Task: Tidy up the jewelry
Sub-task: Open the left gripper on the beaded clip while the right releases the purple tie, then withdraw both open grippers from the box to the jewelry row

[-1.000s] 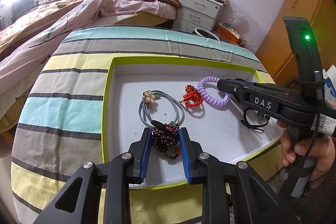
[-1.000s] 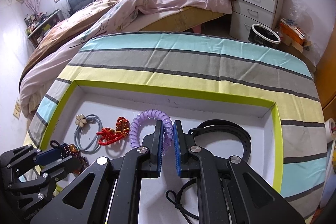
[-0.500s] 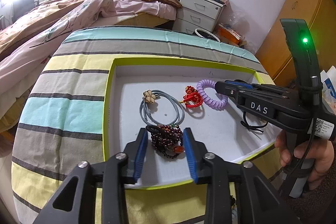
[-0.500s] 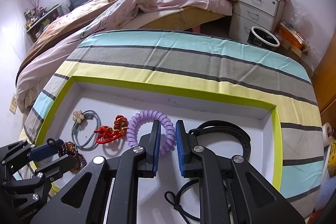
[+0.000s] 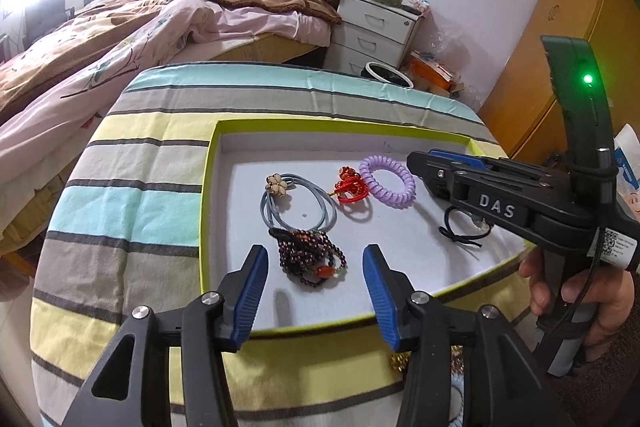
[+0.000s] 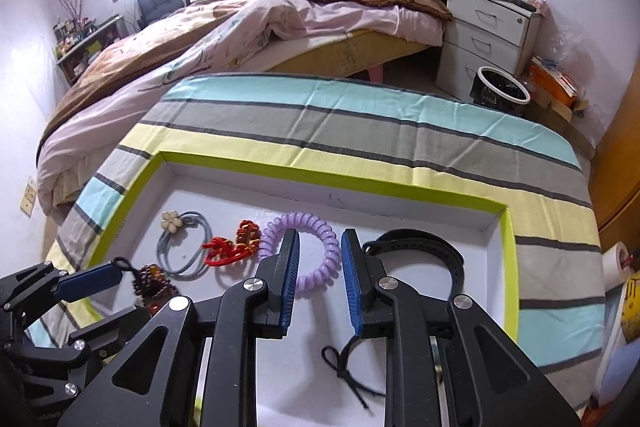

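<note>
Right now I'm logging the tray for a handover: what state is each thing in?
Left tool: opening, pads clear of the bead bracelet.
Right tool: opening, purple coil between the pads.
Bead bracelet: heaped on the tray, released.
Purple coil: flat on the tray.
Grey hair tie: flat.
Tray: uncovered.

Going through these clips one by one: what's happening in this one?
A person is sorting jewelry into a white tray on a striped cloth. The left hand-held gripper is opening around a dark bead bracelet lying in the tray, its pads clear of it. The right hand-held gripper is opening over a purple coil band, not pressing on it. A grey hair tie, a red knot charm and black cords also lie in the tray.
</note>
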Available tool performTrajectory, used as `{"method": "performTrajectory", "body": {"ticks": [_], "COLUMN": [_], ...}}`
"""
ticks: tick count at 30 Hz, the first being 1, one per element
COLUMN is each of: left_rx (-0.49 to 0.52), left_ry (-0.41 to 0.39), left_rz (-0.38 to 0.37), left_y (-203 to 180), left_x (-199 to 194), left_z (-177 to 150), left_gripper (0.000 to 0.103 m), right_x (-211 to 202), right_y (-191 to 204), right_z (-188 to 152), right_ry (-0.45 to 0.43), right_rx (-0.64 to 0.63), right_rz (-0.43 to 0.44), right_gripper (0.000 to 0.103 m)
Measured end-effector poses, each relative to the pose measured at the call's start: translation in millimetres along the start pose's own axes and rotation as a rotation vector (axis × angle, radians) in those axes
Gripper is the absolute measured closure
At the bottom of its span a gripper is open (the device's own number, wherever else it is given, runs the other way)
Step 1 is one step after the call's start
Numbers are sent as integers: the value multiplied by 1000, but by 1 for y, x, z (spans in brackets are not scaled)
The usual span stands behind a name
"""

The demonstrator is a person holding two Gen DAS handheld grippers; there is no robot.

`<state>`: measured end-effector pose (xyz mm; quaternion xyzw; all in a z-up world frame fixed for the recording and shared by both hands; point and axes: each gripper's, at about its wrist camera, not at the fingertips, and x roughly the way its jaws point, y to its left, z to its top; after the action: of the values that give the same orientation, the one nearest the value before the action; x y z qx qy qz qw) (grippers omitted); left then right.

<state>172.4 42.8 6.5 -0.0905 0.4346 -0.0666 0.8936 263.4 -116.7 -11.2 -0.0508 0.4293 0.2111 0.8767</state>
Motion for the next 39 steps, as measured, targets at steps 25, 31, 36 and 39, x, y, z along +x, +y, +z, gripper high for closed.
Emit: {"method": "performTrajectory", "body": {"ticks": [25, 31, 36, 39], "left_rx": [-22, -23, -23, -30], "left_ry": [-35, -26, -16, -10], "left_rz": [-53, -84, -87, -84], "left_y": [-8, -13, -16, -14], "left_x": [-67, -70, -72, -73], "left_z": [-67, -79, -91, -97], "left_gripper": [50, 47, 47, 47], "right_x": [-94, -101, -97, -91], "right_y": [2, 10, 13, 15], "right_z": [-102, -125, -138, -145], "right_ry": [-91, -81, -58, -35], "right_rx": [86, 80, 95, 95], "right_rz": [93, 95, 95, 87], "right_gripper": [57, 57, 57, 57]}}
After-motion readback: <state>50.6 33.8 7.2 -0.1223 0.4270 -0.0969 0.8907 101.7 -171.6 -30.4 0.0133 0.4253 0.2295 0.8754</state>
